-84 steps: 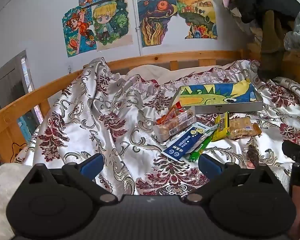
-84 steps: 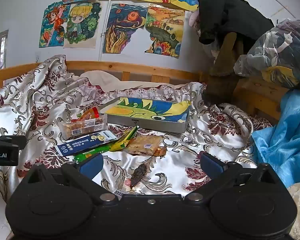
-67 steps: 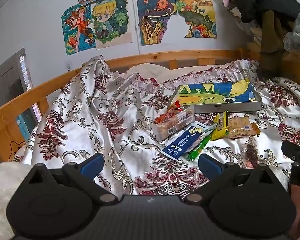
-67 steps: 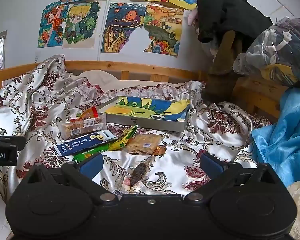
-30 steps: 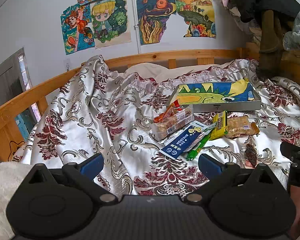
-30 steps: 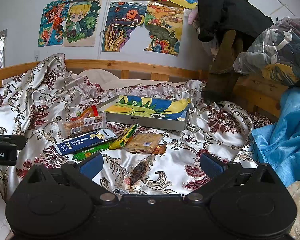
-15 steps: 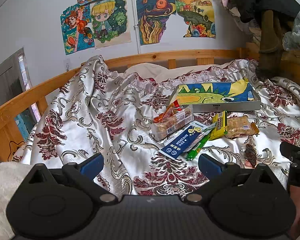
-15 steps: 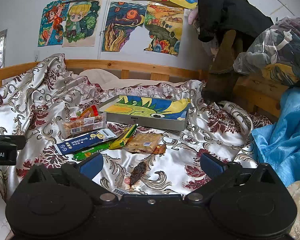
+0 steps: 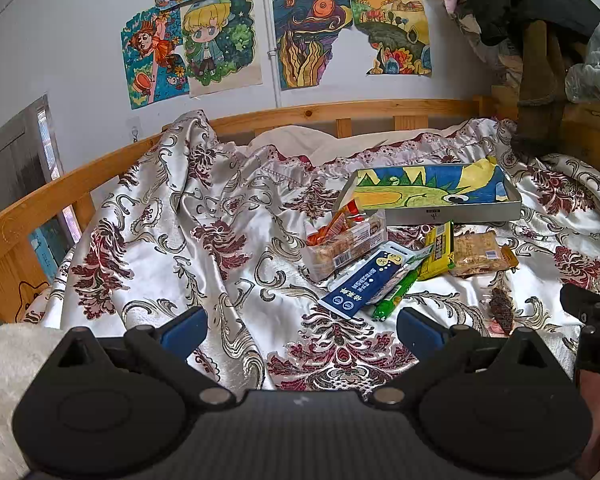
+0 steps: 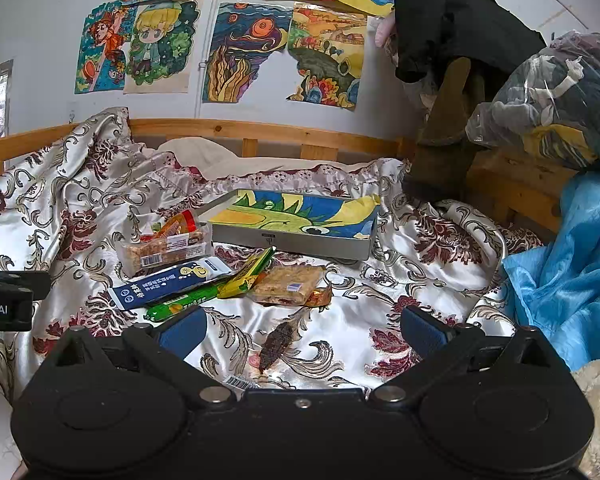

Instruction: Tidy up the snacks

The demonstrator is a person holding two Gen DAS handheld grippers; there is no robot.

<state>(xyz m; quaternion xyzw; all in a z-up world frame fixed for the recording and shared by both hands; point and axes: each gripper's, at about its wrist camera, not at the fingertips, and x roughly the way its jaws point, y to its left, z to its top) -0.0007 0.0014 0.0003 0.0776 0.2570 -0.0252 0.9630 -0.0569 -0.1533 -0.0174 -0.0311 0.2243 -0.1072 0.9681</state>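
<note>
Two grippers hang low over the bed, both spread wide with nothing between their blue pads. The left gripper (image 9: 302, 326) sits above the patterned quilt (image 9: 220, 240); the right gripper (image 10: 302, 326) shows at the left view's 4 o'clock edge as a black block.

The snacks lie in a loose cluster on the quilt, at about 1 o'clock from the left gripper and 12 o'clock from the right one. Farthest back is a shallow grey tray (image 10: 292, 244), lined with a bright crayon drawing of a green spiky creature. Just at its 8 o'clock corner sits a clear box (image 10: 166, 250) of pale biscuits, with an orange packet (image 10: 178, 220) leaning behind it. Touching the front of the clear box is a long blue pack (image 10: 168, 282) with white lettering. A green stick (image 10: 182, 304) lies along the blue pack's near edge, partly tucked under it. At 3 o'clock from the blue pack a yellow-green wrapper (image 10: 248, 274) points up towards the tray, and beside that lies a square clear bag (image 10: 290, 284) of brown crackers, with a small orange wrapper (image 10: 320, 296) poking out at its right edge. Nearest the right gripper, well in front of the cracker bag, a dark dried strip (image 10: 276, 342) lies alone, in a clear wrapper.

A blue sheet (image 10: 572, 280) is heaped at 3 o'clock in the right view.
</note>
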